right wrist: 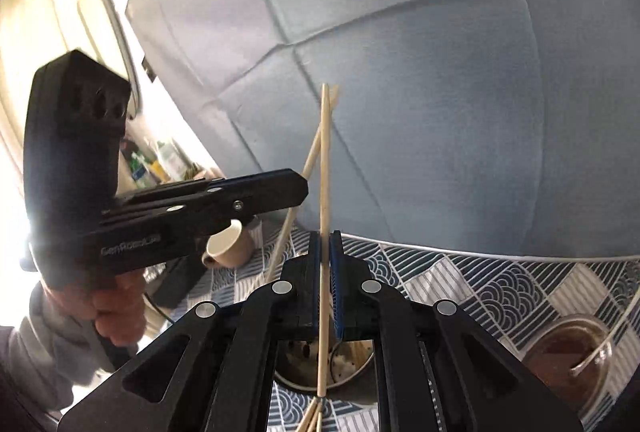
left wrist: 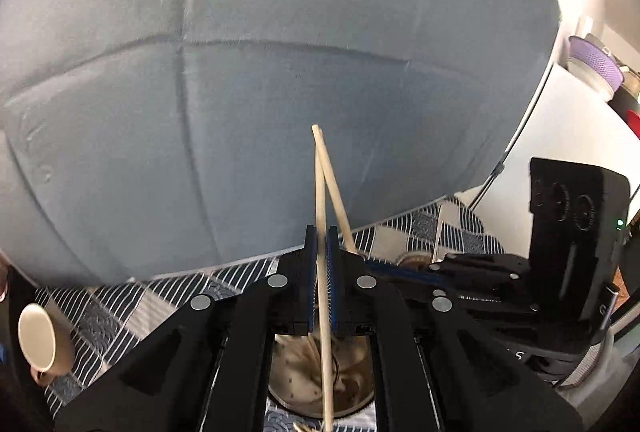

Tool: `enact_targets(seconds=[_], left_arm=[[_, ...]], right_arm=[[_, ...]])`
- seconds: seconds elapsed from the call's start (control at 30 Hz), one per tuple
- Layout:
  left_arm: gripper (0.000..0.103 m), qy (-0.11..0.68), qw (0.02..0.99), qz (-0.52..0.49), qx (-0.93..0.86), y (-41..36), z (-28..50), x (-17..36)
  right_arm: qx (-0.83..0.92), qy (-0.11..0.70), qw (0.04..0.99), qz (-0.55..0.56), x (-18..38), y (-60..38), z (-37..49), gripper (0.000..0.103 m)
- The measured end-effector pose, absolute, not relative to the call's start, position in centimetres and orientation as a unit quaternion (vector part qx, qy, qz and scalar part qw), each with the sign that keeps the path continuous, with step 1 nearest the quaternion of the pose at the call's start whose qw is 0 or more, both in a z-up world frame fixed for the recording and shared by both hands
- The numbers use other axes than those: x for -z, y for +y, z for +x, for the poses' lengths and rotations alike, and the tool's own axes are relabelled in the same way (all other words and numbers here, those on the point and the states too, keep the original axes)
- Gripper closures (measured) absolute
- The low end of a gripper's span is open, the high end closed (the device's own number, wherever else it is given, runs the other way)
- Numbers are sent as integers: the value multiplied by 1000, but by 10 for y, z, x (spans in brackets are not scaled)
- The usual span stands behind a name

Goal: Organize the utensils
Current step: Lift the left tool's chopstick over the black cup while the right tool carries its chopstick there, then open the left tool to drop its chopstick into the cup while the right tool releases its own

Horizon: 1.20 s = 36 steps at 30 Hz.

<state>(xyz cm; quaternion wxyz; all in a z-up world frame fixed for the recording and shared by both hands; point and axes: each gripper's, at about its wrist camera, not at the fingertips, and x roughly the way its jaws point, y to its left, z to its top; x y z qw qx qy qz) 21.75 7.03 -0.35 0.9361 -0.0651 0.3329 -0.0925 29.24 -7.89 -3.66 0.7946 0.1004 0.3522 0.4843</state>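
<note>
1. Your left hand-held gripper (left wrist: 320, 260) has its blue pads pinched on one pale wooden chopstick (left wrist: 320, 199). The stick runs lengthwise between the fingers, with its far end pointing up and away toward a blue-grey cushioned backrest (left wrist: 240, 71).

2. Your right hand-held gripper (right wrist: 325, 264) is likewise clamped on a second chopstick (right wrist: 325, 159). This one stands nearly upright in its own camera view, and its long axis follows the line of the fingers.

3. The two sticks cross near their far tips, forming a narrow V. I cannot tell whether they actually touch there.

4. Both grippers sit close together. From the right camera, the left one comes in from the left side, with your hand (right wrist: 112, 316) wrapped around its handle.

5. Directly beneath both grippers, a round metal holder (left wrist: 288, 388) with holes in it sits on the patterned cloth covering the desk (right wrist: 460, 284). The lower ends of both chopsticks reach down toward its opening, and neither hand looks clearly nearer to it.

6. My reading is that the coming move depends on tipping each stick upright, lower end first, over that holder.

7. A beige mug (left wrist: 40, 340) lies on its side off to the left, well clear. A glass jar (right wrist: 572, 356) stands to the right.
</note>
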Motion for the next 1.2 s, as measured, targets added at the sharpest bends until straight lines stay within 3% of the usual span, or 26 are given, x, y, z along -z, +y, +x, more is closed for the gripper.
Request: enact_targets(seconds=[0.2, 0.53, 0.83, 0.9, 1.07, 1.2], left_arm=[[98, 290, 949, -77, 91, 73, 217, 9], [98, 330, 934, -109, 80, 83, 213, 42], [98, 328, 935, -118, 62, 93, 187, 38], [94, 328, 936, -117, 56, 95, 181, 37], [89, 336, 935, -107, 38, 97, 165, 37], [74, 342, 932, -115, 23, 101, 155, 39]], right_arm=[[-488, 350, 793, 100, 42, -71, 297, 98], [-481, 373, 789, 84, 61, -72, 285, 95], [-464, 371, 800, 86, 52, -81, 275, 89], [-460, 369, 803, 84, 49, -84, 271, 79], [-455, 366, 809, 63, 44, -84, 259, 78], [-452, 361, 814, 56, 39, -85, 249, 69]])
